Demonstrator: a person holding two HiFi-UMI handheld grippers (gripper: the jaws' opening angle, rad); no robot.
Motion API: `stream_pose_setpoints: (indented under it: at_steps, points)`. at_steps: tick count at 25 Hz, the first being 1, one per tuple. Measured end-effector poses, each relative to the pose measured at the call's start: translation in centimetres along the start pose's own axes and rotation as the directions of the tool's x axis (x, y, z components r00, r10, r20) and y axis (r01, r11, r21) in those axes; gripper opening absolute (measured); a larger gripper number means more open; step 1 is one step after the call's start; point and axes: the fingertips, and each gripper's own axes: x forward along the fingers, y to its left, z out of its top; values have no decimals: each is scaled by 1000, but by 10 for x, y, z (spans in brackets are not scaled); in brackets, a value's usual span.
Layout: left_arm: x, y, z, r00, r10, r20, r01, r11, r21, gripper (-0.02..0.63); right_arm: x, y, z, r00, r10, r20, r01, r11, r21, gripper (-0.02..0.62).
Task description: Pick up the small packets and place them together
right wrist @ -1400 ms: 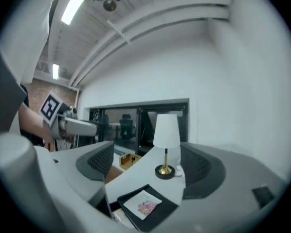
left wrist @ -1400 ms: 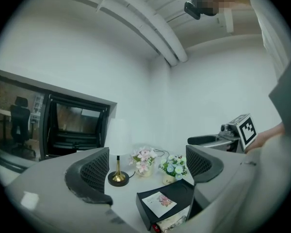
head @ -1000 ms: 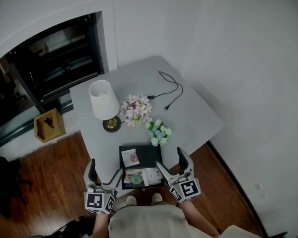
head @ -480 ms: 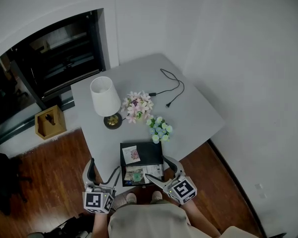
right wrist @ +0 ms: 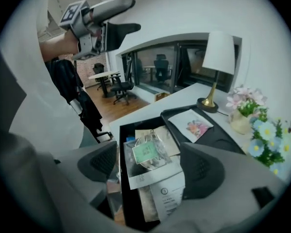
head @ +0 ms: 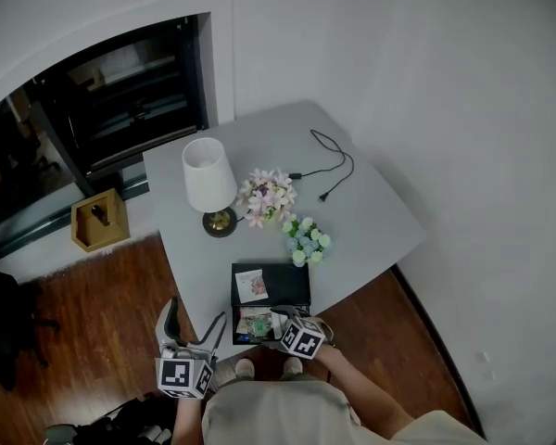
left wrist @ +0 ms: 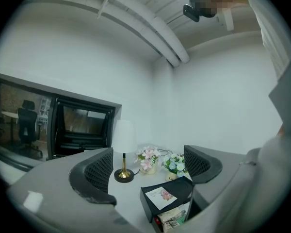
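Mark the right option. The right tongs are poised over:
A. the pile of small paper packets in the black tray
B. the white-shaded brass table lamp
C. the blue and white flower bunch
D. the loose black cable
A: in the right gripper view the right tongs stand open, and their jaws frame the pile of small paper packets lying in the black tray, without touching it.

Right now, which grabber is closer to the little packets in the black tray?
Right. The right gripper hangs just above the packets, jaws open. The left gripper is off to the left of the tray, also open.
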Motion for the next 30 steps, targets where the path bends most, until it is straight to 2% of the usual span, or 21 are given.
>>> stream_pose_setpoints:
  at_steps: [3, 6, 8, 11, 13, 15, 16, 17, 23, 30]
  points:
    - [-4, 3, -1, 1000, 9, -6, -9, 1000, -6, 454, 27, -2, -7, 999, 41, -28, -40, 999, 34, 402]
    - [-6, 5, -5, 1000, 18, -11, -18, 1000, -15, 454, 43, -6, -16, 997, 48, -58, -43, 995, 87, 399]
    - [-8, 6, -6, 1000, 24, -9, -25, 999, -21, 454, 50, -8, -22, 995, 34, -95, -28, 997, 68, 327]
    - [-11, 8, -10, 999, 32, -12, -32, 999, -28, 454, 55, -7, -27, 988, 13, -151, -11, 1000, 10, 323]
    - [-12, 10, -11, 999, 35, -16, -35, 999, -29, 454, 52, -8, -25, 986, -16, -167, 11, 999, -30, 288]
    - [-12, 11, -13, 999, 38, -18, -38, 999, -30, 454, 46, -12, -23, 985, -57, -165, 47, 997, -64, 171]
    - [-12, 12, -14, 999, 38, -19, -39, 999, -31, 454, 43, -15, -23, 983, -77, -164, 66, 995, -76, 22]
    - [-11, 12, -15, 999, 38, -20, -39, 999, -33, 454, 40, -18, -24, 983, -89, -163, 77, 994, -80, 1]
    - [-3, 6, -13, 1000, 14, -25, -15, 999, -33, 454, 29, -20, -23, 988, -94, -122, 94, 996, -3, 0]
    - [3, 1, -16, 1000, 1, -26, -2, 999, -39, 454, 18, -18, -17, 993, -95, -73, 94, 995, -13, 3]
